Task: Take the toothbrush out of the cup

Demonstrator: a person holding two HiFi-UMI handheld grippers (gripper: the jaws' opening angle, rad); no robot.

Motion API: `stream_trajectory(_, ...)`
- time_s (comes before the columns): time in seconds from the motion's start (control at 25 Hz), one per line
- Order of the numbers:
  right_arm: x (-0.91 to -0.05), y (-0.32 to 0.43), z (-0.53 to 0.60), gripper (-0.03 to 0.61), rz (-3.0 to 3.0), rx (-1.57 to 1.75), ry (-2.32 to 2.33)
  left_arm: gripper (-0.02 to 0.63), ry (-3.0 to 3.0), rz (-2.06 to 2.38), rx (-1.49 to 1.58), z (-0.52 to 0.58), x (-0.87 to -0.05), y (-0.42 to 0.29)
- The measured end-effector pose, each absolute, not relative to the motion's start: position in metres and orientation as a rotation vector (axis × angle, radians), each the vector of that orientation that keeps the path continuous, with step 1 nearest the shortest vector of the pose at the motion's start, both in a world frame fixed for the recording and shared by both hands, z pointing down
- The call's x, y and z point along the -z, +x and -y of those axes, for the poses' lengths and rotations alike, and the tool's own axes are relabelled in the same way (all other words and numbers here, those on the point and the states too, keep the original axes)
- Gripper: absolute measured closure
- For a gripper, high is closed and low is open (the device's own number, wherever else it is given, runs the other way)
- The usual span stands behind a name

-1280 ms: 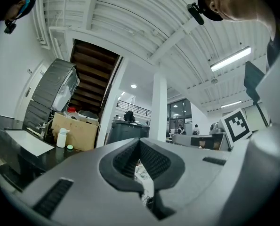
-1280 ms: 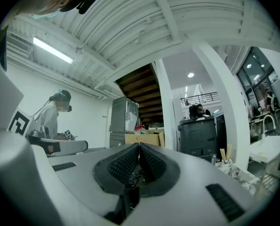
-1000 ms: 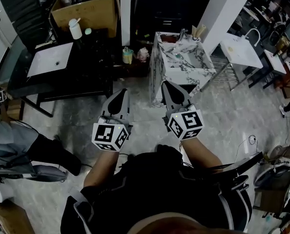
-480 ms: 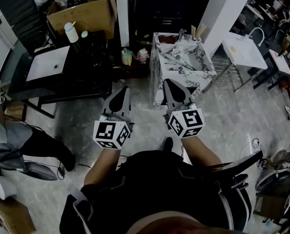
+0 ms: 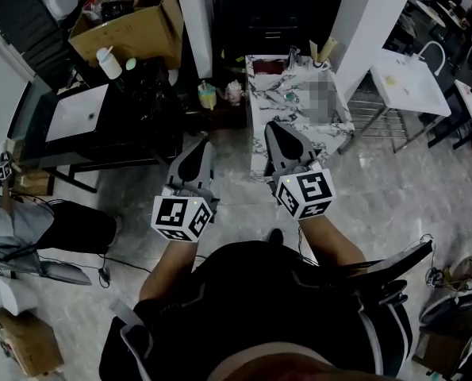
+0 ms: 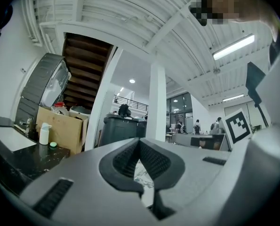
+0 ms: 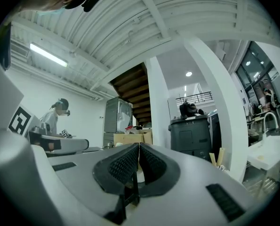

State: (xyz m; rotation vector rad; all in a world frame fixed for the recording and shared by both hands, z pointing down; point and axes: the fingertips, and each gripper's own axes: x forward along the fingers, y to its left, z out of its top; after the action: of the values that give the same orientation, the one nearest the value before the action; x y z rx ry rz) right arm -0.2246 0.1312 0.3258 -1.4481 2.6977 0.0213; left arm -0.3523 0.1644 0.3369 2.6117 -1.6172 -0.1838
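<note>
Left gripper (image 5: 200,145) and right gripper (image 5: 274,129) both closed, empty; toothbrush not spotted, I expect light, stiff, slick, so pinch handle high.

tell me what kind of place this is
Likely an open workshop or test lab with mock bathroom stations: a marble-patterned washstand, a white basin on a metal frame, and a cluttered cardboard box.
</note>
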Motion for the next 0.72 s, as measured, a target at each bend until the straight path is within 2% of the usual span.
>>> stream_trajectory(0.36, -0.328, -0.17, -0.101, 0.555, -2.693, 0.01, -1.427, 0.614, 2.58, 1.663, 0.127, -0.128, -0.337, -0.304)
stream_trajectory(0.72, -0.323, -0.1, -0.082, 0.555, -2.666, 0.012, -1.441, 0.614, 2.617, 1.617, 0.104, -0.106, -0.332, -0.228)
